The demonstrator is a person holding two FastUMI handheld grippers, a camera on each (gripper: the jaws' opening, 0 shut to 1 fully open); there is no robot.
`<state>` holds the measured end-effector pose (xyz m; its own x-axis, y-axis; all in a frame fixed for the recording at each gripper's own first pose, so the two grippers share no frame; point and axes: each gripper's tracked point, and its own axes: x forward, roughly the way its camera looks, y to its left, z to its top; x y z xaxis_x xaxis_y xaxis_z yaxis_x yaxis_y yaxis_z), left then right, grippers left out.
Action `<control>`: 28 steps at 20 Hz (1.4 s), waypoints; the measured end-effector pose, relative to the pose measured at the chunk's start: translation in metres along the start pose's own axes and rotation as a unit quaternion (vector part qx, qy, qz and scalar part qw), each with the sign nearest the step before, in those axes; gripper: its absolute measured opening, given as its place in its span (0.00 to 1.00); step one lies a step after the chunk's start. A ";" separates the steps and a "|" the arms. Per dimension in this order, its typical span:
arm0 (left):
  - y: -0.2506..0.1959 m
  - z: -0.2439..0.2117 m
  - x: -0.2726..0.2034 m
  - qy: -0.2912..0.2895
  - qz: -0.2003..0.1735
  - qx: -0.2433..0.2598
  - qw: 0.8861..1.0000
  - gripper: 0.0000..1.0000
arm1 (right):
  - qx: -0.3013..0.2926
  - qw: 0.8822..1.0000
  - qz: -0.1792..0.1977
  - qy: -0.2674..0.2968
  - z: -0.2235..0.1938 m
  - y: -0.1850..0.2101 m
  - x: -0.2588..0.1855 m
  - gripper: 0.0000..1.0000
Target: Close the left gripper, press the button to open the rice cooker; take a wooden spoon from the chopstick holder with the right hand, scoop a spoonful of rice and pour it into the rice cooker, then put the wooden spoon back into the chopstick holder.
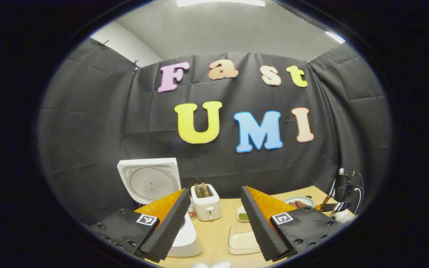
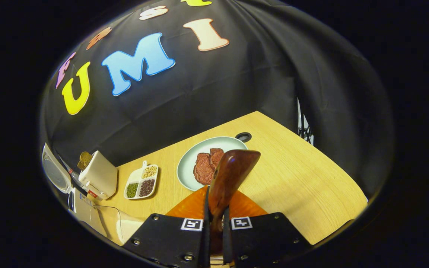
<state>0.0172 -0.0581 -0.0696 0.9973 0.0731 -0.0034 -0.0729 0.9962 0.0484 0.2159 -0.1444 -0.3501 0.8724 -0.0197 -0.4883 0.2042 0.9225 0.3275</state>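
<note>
We have the right tongs [image 2: 214,219] clamped on the wooden spoon [image 2: 229,175], raised over the bench [image 2: 304,186] ready to scoop, while the left tongs [image 1: 214,227] hang wide beside the already open rice cooker [image 1: 151,182].

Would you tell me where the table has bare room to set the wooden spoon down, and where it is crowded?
Free: the wide bare table to the right of the plate of meat. Crowded: the left side, where the sectioned dish, toaster, clear container and open rice cooker stand close together. The right gripper holds the wooden spoon.
</note>
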 end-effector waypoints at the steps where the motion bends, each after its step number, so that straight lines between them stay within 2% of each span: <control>1: 0.004 0.000 -0.001 0.000 0.002 -0.001 1.000 0.96 | -0.005 1.000 -0.003 -0.002 0.003 0.000 -0.001 0.13; 6: 0.030 0.003 -0.004 -0.012 0.015 -0.005 1.000 0.96 | -0.057 0.998 -0.007 -0.029 0.034 0.022 -0.025 0.13; 9: 0.045 0.006 -0.009 -0.021 0.017 0.001 1.000 0.96 | -0.083 0.995 -0.003 -0.058 0.068 0.046 -0.047 0.13; 13: 0.064 0.008 -0.013 -0.030 0.014 -0.004 0.999 0.96 | -0.115 0.989 0.019 -0.086 0.099 0.103 -0.081 0.13; 16: 0.072 0.003 -0.020 -0.028 0.007 -0.021 0.999 0.96 | -0.140 0.984 0.054 -0.100 0.103 0.161 -0.106 0.13; 22: 0.093 -0.003 -0.032 -0.028 0.012 -0.020 0.999 0.96 | -0.162 0.977 0.111 -0.082 0.058 0.250 -0.122 0.13; 24: 0.094 -0.008 -0.033 -0.023 0.009 -0.021 0.999 0.96 | -0.173 0.975 0.120 -0.071 0.037 0.264 -0.122 0.13; 28: 0.103 -0.008 -0.038 -0.023 0.013 -0.023 0.999 0.96 | -0.229 0.966 0.110 -0.052 -0.002 0.270 -0.109 0.13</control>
<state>-0.0281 0.0421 -0.0726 0.9942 0.0985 0.0425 -0.0986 0.9951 0.0009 0.1754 0.1073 -0.2098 0.9170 0.1795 -0.3563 -0.1881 0.9821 0.0106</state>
